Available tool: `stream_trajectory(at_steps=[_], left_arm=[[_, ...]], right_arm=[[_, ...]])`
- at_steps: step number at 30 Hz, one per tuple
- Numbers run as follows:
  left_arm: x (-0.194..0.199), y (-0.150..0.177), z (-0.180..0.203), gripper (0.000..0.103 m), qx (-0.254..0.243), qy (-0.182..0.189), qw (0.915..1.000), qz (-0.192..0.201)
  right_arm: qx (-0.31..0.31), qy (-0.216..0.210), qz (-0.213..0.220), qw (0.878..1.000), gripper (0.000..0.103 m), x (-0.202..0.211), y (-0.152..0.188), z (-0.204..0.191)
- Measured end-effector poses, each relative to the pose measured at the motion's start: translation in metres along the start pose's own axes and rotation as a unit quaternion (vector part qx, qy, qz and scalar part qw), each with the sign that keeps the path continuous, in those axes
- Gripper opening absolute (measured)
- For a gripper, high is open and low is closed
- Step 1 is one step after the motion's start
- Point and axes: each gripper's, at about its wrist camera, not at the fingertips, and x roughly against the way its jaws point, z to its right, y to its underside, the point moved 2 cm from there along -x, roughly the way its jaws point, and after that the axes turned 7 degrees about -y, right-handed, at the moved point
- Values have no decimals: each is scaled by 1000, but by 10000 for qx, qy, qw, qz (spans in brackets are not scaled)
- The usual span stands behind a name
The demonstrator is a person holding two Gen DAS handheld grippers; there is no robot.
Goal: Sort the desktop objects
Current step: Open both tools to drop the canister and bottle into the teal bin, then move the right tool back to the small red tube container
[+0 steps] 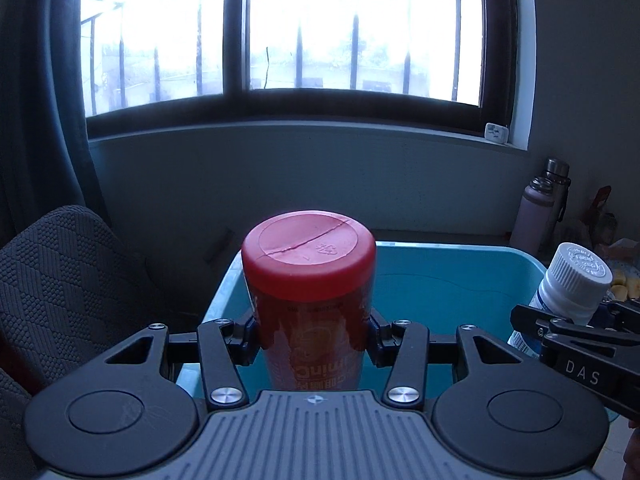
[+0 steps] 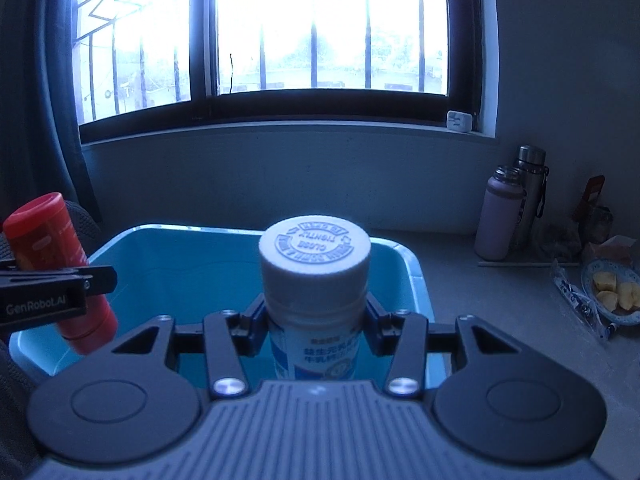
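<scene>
My left gripper (image 1: 312, 334) is shut on a red bottle (image 1: 310, 280) with a red cap, held upright over the near left part of a blue bin (image 1: 460, 276). My right gripper (image 2: 316, 330) is shut on a white pill bottle (image 2: 314, 276) with a ribbed white cap, upright above the same blue bin (image 2: 168, 256). The right wrist view shows the red bottle (image 2: 52, 240) and the left gripper at the left edge. In the left wrist view the white bottle (image 1: 572, 284) and the right gripper appear at the right edge. The bin's inside looks bare where it shows.
The bin stands on a grey counter (image 2: 480, 300) below a barred window. At the back right stand a pink flask (image 2: 500, 220) and a steel flask (image 2: 532, 192). A plate of yellow food pieces (image 2: 612, 292) and some packets lie at the right. A dark textured chair (image 1: 68, 280) is at the left.
</scene>
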Motion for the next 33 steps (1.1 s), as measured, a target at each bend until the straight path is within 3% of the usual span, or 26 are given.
stream_trajectory(at_steps=[7,8,9,11,12,22,33], left_arm=[[-23,11,-3,51,91,140,9992,-370],[-25,13,-5,55,172,162,9988,-431],[-25,14,-8,59,255,152,9985,-449],[-22,15,-13,84,387,87,9985,-380],[-19,15,-15,85,432,93,9986,-303],[32,12,-18,85,133,28,9997,223],[130,22,-48,85,30,3,9985,550]], right_arm=[[-15,-62,-320,9995,49,-13,13,-2],[-16,-39,-296,9996,56,-12,15,-3],[-25,14,-256,9997,70,-10,15,-3],[-65,32,-177,9998,82,-6,14,-3],[-56,28,-144,9999,82,-4,12,-3],[60,150,157,9997,82,27,3,-14],[41,427,592,9973,84,111,4,-42]])
